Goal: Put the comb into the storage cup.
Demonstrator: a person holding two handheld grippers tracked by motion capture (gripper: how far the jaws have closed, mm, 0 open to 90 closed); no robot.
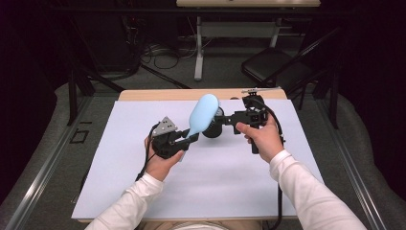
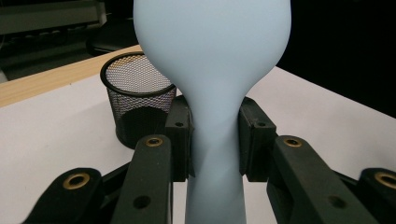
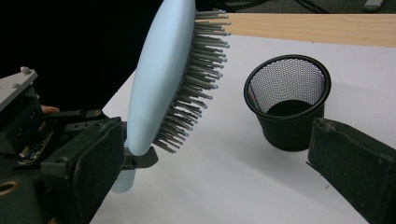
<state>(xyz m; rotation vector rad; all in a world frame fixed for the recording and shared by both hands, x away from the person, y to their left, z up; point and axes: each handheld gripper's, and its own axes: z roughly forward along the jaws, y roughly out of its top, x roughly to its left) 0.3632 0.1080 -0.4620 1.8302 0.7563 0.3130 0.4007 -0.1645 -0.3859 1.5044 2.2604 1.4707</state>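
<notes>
Aloft over the white desk (image 1: 143, 182), a pale blue hairbrush (image 1: 203, 114) is held by its narrow handle in the left gripper (image 1: 187, 139), whose black pads are clenched on either side of the neck, just below where the handle flares into the oval head. The brush tilts up and away from the hand, its head hanging near and above a black mesh cup (image 3: 288, 107) that stands upright on the desk.

By its look the brush is light and stiff, a moulded shell with a smooth matte back that could slip or twist between hard pads. The waisted neck looks the soundest place to grip, since the flare above it would check any slide. The grey bristles (image 3: 196, 79), thin and tipped with small beads, appear springy and are best left untouched.

Opposite, the right gripper (image 1: 238, 120) faces the bristle side with its jaws spread wide and nothing between them; it holds nothing.

Seen from the left gripper view, the back of the brush is plain, unmarked and rounded like a paddle.
</notes>
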